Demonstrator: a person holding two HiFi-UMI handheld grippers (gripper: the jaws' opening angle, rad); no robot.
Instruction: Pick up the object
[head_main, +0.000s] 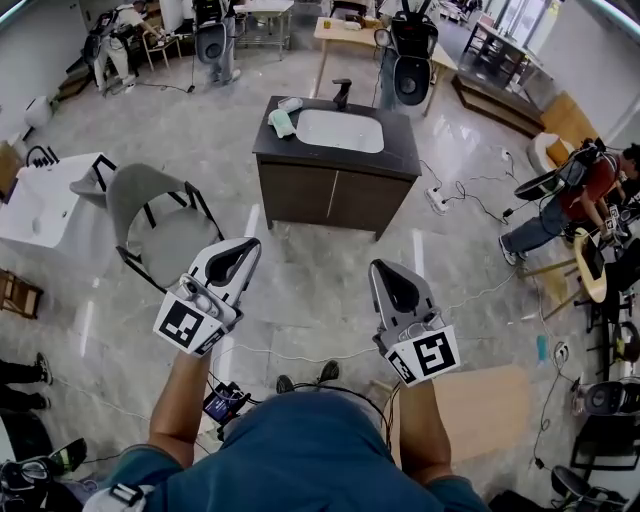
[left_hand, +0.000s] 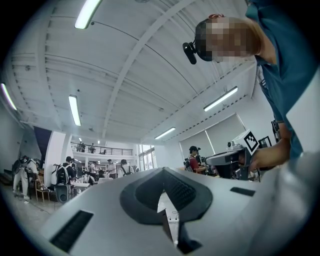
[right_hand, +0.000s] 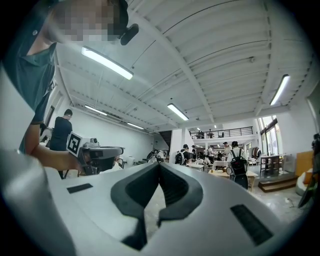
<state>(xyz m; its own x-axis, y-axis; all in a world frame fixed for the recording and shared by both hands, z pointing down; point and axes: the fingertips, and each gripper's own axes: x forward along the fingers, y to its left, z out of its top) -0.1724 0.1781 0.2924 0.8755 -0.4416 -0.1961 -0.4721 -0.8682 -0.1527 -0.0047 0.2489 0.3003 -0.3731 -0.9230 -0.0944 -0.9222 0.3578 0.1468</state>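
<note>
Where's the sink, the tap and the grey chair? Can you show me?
sink (head_main: 340, 131), head view, on the bare middle of the white basin.
tap (head_main: 342, 94), head view, on its dark upright body.
grey chair (head_main: 140, 195), head view, on the grey curved shell.

The left tool (head_main: 246, 250) and right tool (head_main: 384, 272) are pale grey wedges with black padded insides. Each carries a white cube (head_main: 188, 325) printed with black squares. The person wears a teal short-sleeved shirt (head_main: 300, 455).
</note>
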